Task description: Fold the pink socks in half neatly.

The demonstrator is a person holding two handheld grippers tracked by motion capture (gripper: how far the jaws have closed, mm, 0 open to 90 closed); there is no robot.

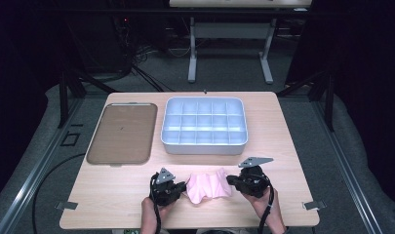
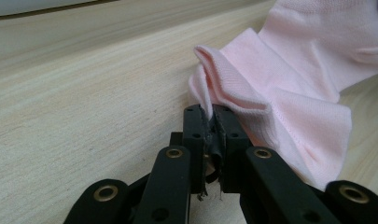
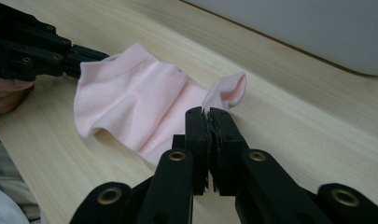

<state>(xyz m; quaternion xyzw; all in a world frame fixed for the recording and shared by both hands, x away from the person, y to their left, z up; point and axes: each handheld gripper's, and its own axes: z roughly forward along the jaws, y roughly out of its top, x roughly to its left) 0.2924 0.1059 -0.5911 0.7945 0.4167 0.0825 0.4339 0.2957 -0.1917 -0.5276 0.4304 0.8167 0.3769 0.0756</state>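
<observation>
The pink sock [image 1: 208, 187] lies crumpled on the wooden table [image 1: 112, 195] between the two grippers, held at both ends. In the left gripper view the left gripper [image 2: 210, 122] has its jaws pressed together on a fold of the sock's ribbed edge, and the fabric bunches up and fans away beyond the jaw tips to the right. In the right gripper view the right gripper [image 3: 208, 120] has its jaws closed as well, pinching the sock's edge right at the tips; the cloth spreads out ahead and to the left of them, with one small flap curling up just past the tips.

In the high view each gripper sits low over the table near its front edge, the left hand [image 1: 151, 209] and the right hand [image 1: 266, 204] coming in from below with the wrists angled inward, so the two sets of jaws point toward each other across the sock.

Farther out beyond the jaws, a pale blue divided tray [image 1: 204, 145] stands across the table, and a brown flat tray [image 1: 122, 132] lies beside it, beyond the left gripper.
</observation>
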